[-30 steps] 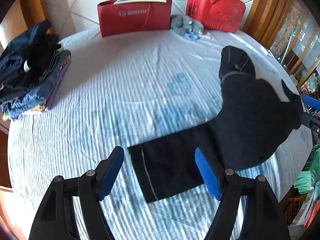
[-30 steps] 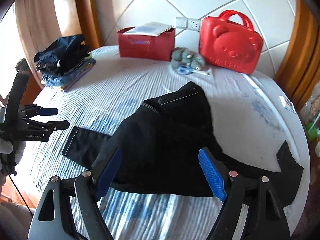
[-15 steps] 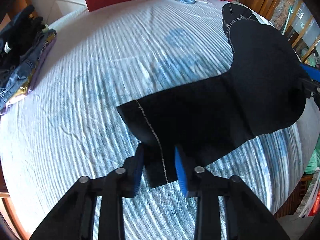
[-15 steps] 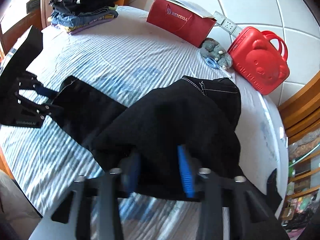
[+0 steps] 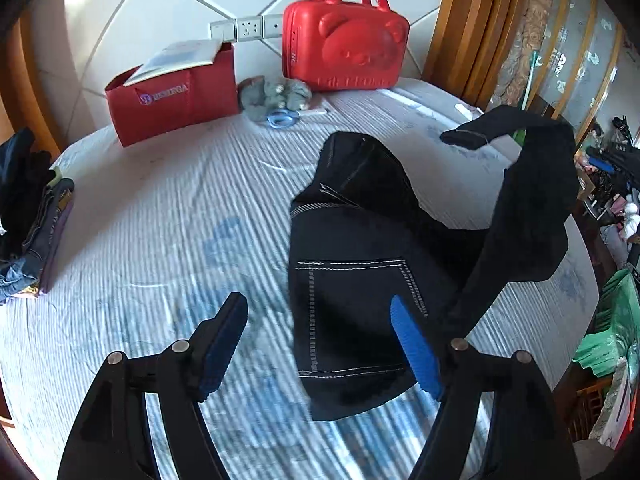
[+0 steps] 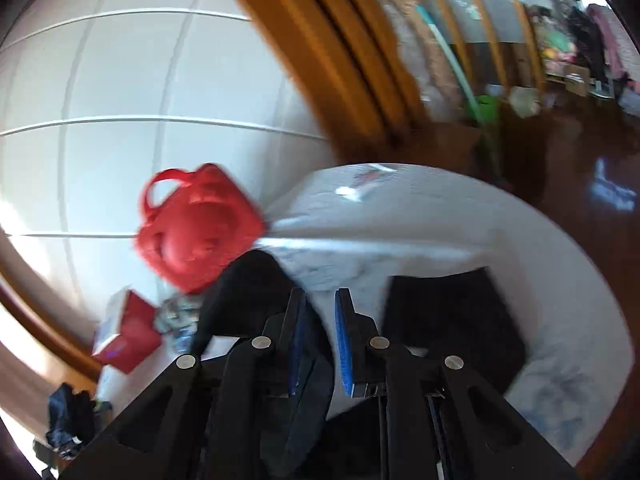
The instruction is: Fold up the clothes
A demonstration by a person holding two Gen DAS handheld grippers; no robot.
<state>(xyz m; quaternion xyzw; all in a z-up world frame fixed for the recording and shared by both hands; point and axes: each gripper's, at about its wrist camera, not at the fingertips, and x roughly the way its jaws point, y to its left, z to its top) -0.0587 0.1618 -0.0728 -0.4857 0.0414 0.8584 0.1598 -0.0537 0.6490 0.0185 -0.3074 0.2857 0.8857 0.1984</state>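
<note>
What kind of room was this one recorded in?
Most likely a bedroom in a home. The black trousers lie on a bed with a striped sheet, a stack of folded clothes sits at its edge, and wall sockets and a red case stand at its head.

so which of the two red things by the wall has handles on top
The red bear-face plastic case, right of the red paper bag, which has a booklet on it instead.
</note>
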